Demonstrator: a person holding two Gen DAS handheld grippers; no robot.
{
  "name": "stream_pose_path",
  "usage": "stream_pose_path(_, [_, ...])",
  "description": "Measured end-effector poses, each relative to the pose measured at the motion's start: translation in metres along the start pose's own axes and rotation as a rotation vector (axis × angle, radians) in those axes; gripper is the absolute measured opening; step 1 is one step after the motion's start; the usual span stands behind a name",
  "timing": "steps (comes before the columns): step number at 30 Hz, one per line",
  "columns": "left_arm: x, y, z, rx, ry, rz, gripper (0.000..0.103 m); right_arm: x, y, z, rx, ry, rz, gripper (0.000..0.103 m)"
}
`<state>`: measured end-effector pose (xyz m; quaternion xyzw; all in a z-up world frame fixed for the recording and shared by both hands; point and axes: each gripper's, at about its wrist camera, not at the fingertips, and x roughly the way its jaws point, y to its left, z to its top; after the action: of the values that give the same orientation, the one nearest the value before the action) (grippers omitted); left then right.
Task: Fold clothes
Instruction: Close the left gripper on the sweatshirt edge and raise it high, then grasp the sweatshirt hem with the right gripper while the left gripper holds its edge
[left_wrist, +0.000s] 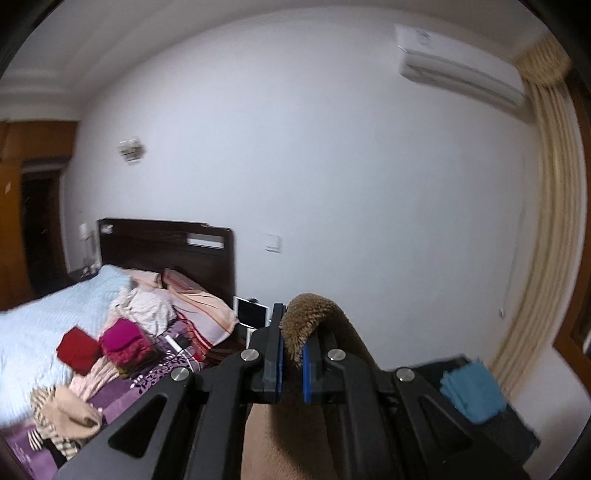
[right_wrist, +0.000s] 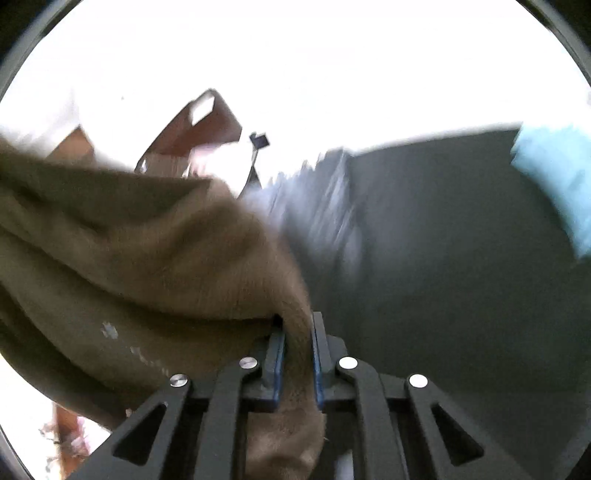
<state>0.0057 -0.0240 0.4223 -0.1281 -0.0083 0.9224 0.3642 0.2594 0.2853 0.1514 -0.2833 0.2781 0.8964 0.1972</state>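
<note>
The brown fleece garment (left_wrist: 306, 325) is held off the bed (left_wrist: 44, 325), pinched in the closed left tool (left_wrist: 291, 354) and the closed right tool (right_wrist: 298, 354); both edges are best kept level and taut before the fold is laid.

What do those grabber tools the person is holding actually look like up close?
Each hand-held gripper, left and right, is matte black plastic: angular linkage arms with triangular cut-outs, round silver pivot pins, and two flat fingers lined with blue pads. No cables, markings, or sleeves show.
</note>
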Motion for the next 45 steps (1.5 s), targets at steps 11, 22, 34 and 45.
stream_pose_path(11, [-0.045, 0.030, -0.010, -0.092, -0.049, 0.072, 0.008, -0.094, -0.035, 0.126, -0.159, -0.274, 0.061, 0.018])
stream_pose_path(22, [-0.113, 0.040, -0.005, -0.053, -0.065, 0.174, 0.008, 0.102, 0.017, 0.007, -0.341, 0.161, 0.239, 0.101])
stream_pose_path(34, [-0.139, 0.082, -0.017, -0.063, -0.010, 0.267, 0.008, 0.288, 0.113, 0.001, -0.441, 0.500, 0.480, 0.101])
stream_pose_path(45, [-0.139, 0.150, -0.042, -0.158, 0.051, 0.408, 0.008, 0.367, 0.197, -0.035, -0.644, 0.773, 0.659, 0.101])
